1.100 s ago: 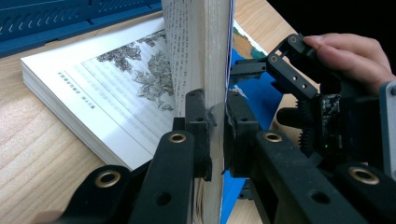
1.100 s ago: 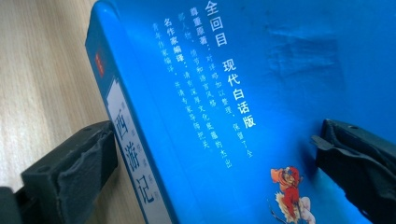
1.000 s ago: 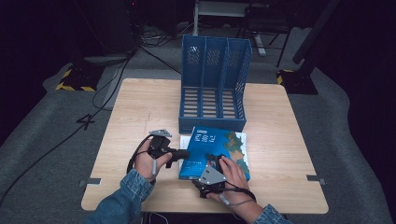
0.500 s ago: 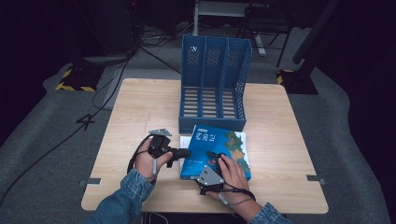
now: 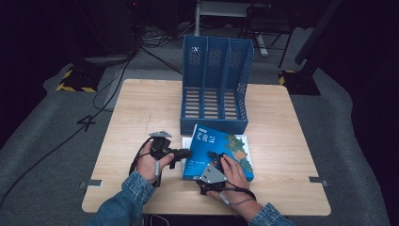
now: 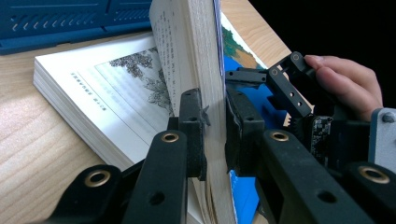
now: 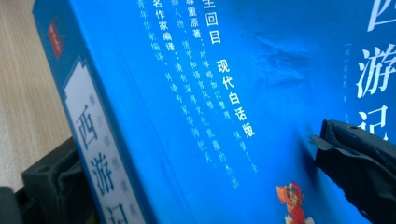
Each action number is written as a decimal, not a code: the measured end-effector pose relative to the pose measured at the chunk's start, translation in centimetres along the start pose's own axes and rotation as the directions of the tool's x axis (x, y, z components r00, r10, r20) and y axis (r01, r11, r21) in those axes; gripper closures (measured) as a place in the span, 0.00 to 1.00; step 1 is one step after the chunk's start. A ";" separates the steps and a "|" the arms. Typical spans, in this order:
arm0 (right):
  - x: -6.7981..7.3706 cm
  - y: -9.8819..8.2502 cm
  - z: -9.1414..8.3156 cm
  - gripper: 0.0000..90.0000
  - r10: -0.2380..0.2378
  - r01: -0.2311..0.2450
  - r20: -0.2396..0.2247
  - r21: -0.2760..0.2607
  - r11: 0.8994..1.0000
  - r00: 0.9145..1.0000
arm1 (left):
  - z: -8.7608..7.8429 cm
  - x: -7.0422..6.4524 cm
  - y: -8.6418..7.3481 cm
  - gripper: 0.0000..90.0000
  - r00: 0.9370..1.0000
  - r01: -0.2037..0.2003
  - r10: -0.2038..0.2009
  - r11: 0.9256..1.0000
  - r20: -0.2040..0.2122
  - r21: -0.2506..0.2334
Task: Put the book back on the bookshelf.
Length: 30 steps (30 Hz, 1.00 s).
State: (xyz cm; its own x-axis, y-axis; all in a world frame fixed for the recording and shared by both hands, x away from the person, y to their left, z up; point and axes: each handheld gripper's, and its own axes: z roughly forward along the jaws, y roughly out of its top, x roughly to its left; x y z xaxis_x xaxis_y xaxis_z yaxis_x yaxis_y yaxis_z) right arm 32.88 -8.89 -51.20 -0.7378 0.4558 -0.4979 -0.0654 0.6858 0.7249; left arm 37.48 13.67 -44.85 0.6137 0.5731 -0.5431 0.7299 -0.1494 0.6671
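The blue book (image 5: 219, 153) lies on the wooden table (image 5: 141, 108) just in front of the blue file rack (image 5: 214, 84), partly open over a white page; the left gripper (image 6: 215, 126) pinches its lifted cover and pages. The right gripper (image 5: 212, 173) clamps the book, one jaw by the spine, one on the cover

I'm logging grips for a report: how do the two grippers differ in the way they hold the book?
The left gripper pinches a lifted wad of pages with the cover, from the book's open edge; the right gripper straddles the blue cover near the spine. The left gripper lies level, pointing sideways into the book; the right gripper points away from the person. Both are closed on the same book.
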 end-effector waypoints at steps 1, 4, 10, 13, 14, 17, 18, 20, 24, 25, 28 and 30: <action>0.0 0.0 0.1 0.00 0.002 -0.002 0.000 0.002 1.000 1.000 | 0.0 0.0 0.0 0.86 1.000 -0.008 0.008 1.000 -0.005 0.000; 0.0 0.1 0.2 0.00 0.007 -0.007 -0.001 0.006 1.000 1.000 | 0.0 -0.1 0.1 0.86 1.000 -0.014 0.013 1.000 -0.008 -0.002; 0.0 0.1 0.2 0.00 0.006 -0.006 0.003 0.004 1.000 1.000 | 0.0 0.2 -0.3 0.84 1.000 -0.006 0.006 1.000 -0.020 -0.012; -0.2 0.3 0.3 0.00 0.007 -0.007 -0.001 0.016 1.000 1.000 | -0.1 0.3 -0.3 0.82 0.999 -0.029 0.028 1.000 -0.042 -0.012; -0.3 0.3 0.3 0.00 0.006 -0.006 0.000 0.021 1.000 1.000 | 0.0 0.3 -0.3 0.80 0.999 -0.033 0.032 0.999 -0.044 -0.016; -0.9 0.4 0.6 0.00 -0.001 0.001 0.004 0.049 0.999 1.000 | 0.4 0.3 -0.5 0.75 0.997 -0.044 0.043 0.999 -0.066 -0.019; -1.1 0.4 0.7 0.01 -0.011 0.010 0.011 0.059 0.998 1.000 | 0.5 0.3 -0.5 0.74 0.996 -0.047 0.045 0.999 -0.072 -0.017; -1.4 0.4 0.8 0.09 -0.021 0.020 0.013 0.067 0.998 1.000 | 0.7 0.5 -0.6 0.73 0.994 -0.062 0.061 0.998 -0.096 -0.003; -1.5 0.7 0.9 0.21 -0.061 0.062 -0.008 0.093 0.994 0.998 | 1.1 0.7 -0.7 0.73 0.994 -0.059 0.061 0.998 -0.094 0.022; -1.5 0.8 0.9 0.23 -0.067 0.068 -0.012 0.099 0.993 0.998 | 1.0 0.8 -0.7 0.73 0.994 -0.055 0.056 0.998 -0.089 0.021; -1.3 1.2 0.9 0.27 -0.112 0.112 -0.009 0.111 0.988 0.994 | 1.0 1.0 -0.7 0.72 0.996 -0.042 0.043 0.999 -0.072 0.018; -1.3 1.4 0.9 0.30 -0.134 0.134 -0.012 0.120 0.984 0.991 | 1.0 1.1 -0.7 0.70 0.997 -0.052 0.053 0.999 -0.063 0.014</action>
State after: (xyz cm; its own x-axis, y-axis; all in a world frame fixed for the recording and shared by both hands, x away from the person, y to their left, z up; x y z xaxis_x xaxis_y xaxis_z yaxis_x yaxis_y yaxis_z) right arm 34.31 -8.03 -50.02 -0.7305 0.3529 -0.5847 -0.0829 0.8040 0.5889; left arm 37.92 13.55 -46.42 0.6313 0.6138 -0.4740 0.7010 -0.1902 0.6873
